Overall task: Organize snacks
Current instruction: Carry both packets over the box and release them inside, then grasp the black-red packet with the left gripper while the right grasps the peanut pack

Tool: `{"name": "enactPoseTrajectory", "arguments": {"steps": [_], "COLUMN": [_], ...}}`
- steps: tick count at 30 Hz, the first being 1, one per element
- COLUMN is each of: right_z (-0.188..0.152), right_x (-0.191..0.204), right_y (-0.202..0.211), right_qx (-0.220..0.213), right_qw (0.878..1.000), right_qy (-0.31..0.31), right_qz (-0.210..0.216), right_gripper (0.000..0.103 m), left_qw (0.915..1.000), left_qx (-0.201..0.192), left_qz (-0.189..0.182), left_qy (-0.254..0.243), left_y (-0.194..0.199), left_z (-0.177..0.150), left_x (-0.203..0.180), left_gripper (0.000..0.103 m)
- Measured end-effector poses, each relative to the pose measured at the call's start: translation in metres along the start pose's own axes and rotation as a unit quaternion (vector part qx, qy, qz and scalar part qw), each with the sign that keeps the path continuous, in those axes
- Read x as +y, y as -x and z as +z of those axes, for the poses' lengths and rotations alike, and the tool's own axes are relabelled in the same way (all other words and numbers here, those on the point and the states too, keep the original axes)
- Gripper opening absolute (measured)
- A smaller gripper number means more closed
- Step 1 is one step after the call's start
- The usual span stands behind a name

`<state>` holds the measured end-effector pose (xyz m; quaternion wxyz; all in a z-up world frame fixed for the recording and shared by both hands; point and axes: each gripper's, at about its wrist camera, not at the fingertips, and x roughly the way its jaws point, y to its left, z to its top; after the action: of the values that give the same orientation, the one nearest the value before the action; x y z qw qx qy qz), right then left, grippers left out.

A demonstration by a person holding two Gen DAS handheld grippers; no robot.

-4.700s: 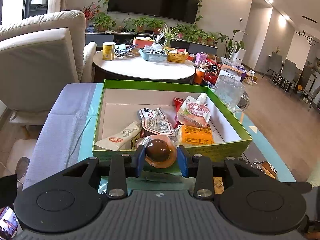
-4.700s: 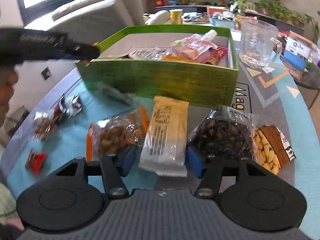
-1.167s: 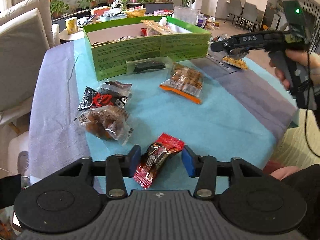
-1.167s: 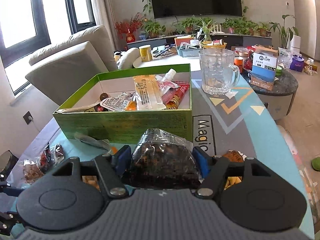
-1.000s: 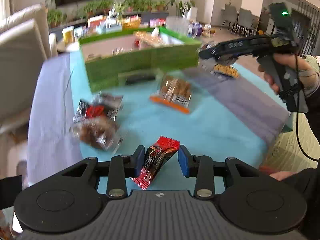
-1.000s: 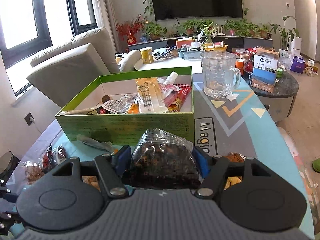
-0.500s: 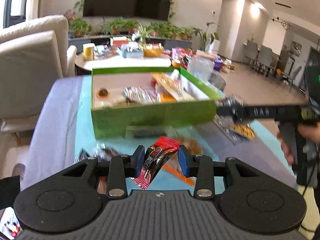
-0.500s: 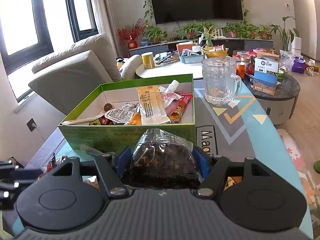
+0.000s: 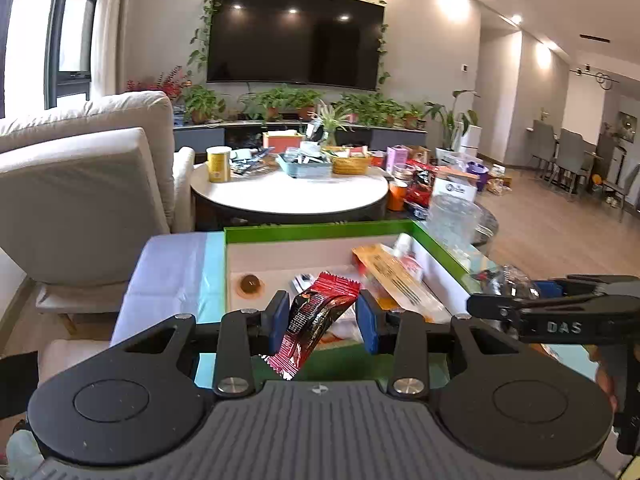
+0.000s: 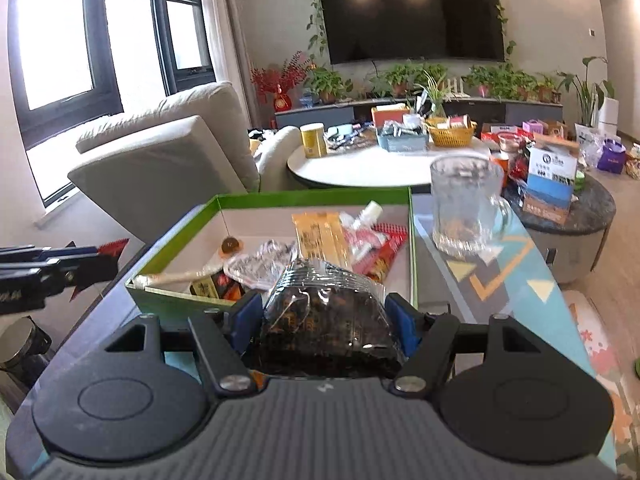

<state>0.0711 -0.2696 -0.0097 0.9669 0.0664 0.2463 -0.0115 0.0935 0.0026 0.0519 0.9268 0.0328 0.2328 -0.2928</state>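
In the left wrist view, the left gripper (image 9: 323,322) sits at lower centre, its blue pads pinching a red snack packet (image 9: 316,320) that hangs tilted between them, its top corner toward the upper right. Behind the packet lies the green box (image 9: 320,229), open-topped and white inside, holding a long orange packet (image 9: 394,276) toward the right and a small round brown snack (image 9: 251,285) at the left of its floor. At the right edge of the frame the right gripper (image 9: 516,292) reaches in from the side, a clear bag of dark contents caught in it just past the box's right wall. A round white table (image 9: 288,196) crowded with items stands in the middle distance, a television (image 9: 294,38) on the wall above. In the right wrist view, the right gripper (image 10: 328,320) fills the lower centre, its jaws clamped on a bulging clear bag of dark snacks (image 10: 328,320) held in front of the box's near wall (image 10: 176,304). Inside the box lie the orange packet (image 10: 320,236) and a white-capped pouch (image 10: 362,226). A glass mug (image 10: 466,204) stands to the right of the box. At the left edge the left gripper (image 10: 80,266) shows side-on with the red packet's corner (image 10: 114,247) sticking out past it.
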Motion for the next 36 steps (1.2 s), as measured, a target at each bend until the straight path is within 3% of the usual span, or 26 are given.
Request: {"name": "enactPoseTrajectory", "arguments": {"steps": [7,20,26,28,30,36], "right_z": [0.013,0.028,0.032,0.031,0.029,0.021], "right_x": [-0.005,-0.018,-0.019,-0.02,-0.025,-0.037], "right_y": [-0.013,-0.042,-0.057,-0.061,-0.064,-0.051], "right_qx": [-0.006,-0.001,-0.001,-0.009,-0.007,-0.002], "right_qw": [1.0,1.0,1.0,1.0,0.999,0.998], "right_qy": [0.0,-0.019,-0.019,-0.022,-0.041,-0.06], "right_qz": [-0.003,-0.012,-0.014,-0.014,-0.013,-0.017], "right_gripper": [0.065,0.065,0.065,0.066,0.066,0.066], "left_qw": [0.9996,0.9988,0.997,0.9956,0.9942,0.9929], "left_qx": [0.01,0.021,0.052,0.068,0.079,0.072], "left_qz": [0.016,0.044,0.056,0.064,0.073,0.082], "left_qy": [0.021,-0.008,-0.006,-0.004,0.0,0.048], "left_y": [-0.027,-0.077,-0.107,-0.113,-0.113,-0.077], "left_z": [0.016,0.044,0.04,0.035,0.029,0.016], "left_x": [0.013,0.019,0.022,0.023,0.025,0.045], "left_gripper": [0.034,0.034,0.035,0.042,0.047,0.049]}}
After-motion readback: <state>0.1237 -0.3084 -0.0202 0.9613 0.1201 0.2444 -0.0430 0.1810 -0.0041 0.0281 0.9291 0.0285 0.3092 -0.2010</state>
